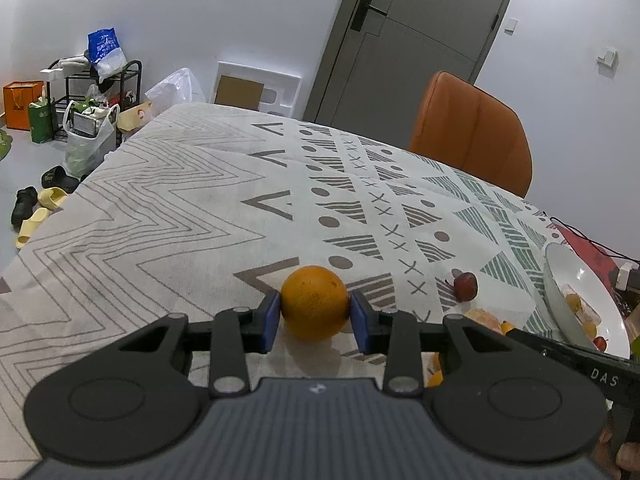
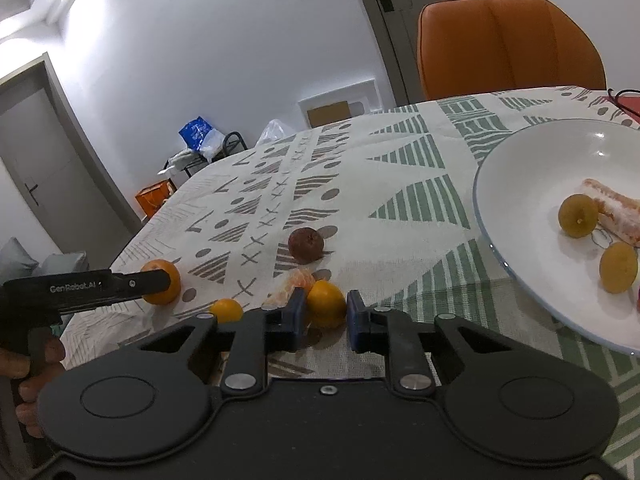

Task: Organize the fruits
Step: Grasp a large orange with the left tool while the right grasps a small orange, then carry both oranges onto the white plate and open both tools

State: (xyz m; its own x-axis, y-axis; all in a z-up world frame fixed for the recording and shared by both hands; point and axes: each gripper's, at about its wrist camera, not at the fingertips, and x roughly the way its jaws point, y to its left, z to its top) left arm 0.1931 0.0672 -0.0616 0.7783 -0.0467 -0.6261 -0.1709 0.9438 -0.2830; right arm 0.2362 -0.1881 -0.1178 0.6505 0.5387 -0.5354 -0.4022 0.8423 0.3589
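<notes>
Left wrist view: left gripper (image 1: 315, 314) clamps the orange (image 1: 315, 301) on the tablecloth (image 1: 160, 208), white plate (image 1: 576, 276) at three o'clock; right gripper (image 2: 326, 312) loosely brackets a kumquat (image 2: 326, 303), so lift level, squeezing gently.

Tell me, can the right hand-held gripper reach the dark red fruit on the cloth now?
Probably not directly. The right hand-held gripper has a small orange fruit between its pads, and peeled segments lie before the dark red fruit.

Fruit count – one big orange (image 1: 315, 302), two small oranges (image 2: 326, 303) (image 2: 227, 310), one dark red fruit (image 2: 305, 245), one plate (image 2: 516, 184) – holding two yellow fruits (image 2: 578, 216) (image 2: 618, 267).
</notes>
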